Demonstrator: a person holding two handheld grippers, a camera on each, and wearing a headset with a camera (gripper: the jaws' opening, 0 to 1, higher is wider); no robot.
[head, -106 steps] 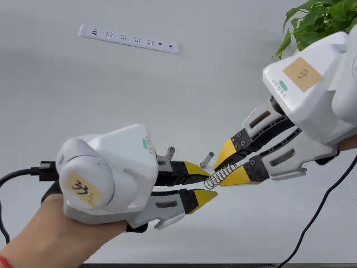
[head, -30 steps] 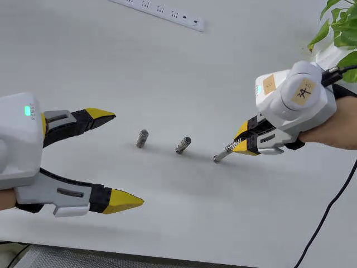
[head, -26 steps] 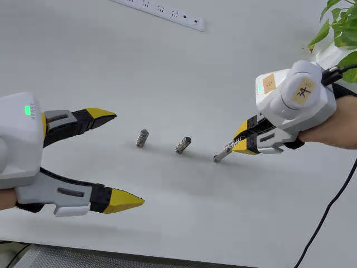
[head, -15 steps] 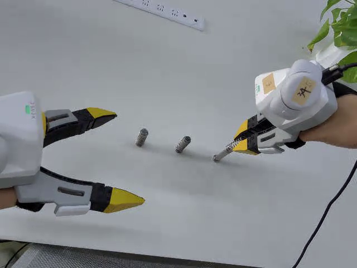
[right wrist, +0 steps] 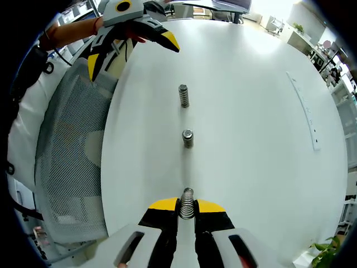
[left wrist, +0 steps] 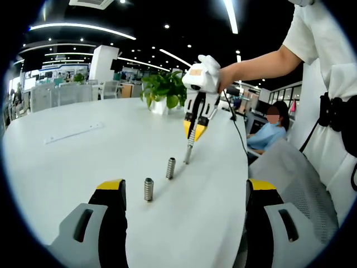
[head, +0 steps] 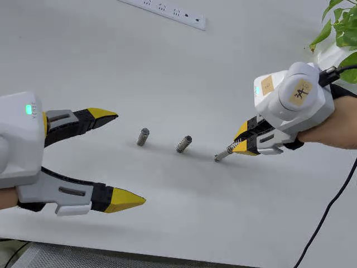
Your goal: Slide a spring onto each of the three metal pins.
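Observation:
Three short metal pins stand in a row on the white table (head: 184, 72). The left pin (head: 143, 137) and the middle pin (head: 183, 144) each wear a spring. My right gripper (head: 239, 146) is shut on a third spring (head: 232, 148), which is tilted over the top of the right pin (head: 219, 157). In the right gripper view the spring (right wrist: 187, 202) sits between the shut jaws, with the two sprung pins (right wrist: 187, 138) (right wrist: 183, 96) lined up beyond. My left gripper (head: 120, 156) is open and holds nothing, off to the left of the row.
A white power strip (head: 167, 12) lies at the far edge. A green plant (head: 340, 25) stands at the back right. A black cable (head: 329, 212) trails from the right gripper. The table's near edge (head: 167, 258) runs below the left gripper. A person (left wrist: 273, 131) sits beyond the table.
Since 3.5 s ago the grippers have parted: the left one drew back and opened, and the right one carried the spring to the right pin. Over the last second nothing visibly moved.

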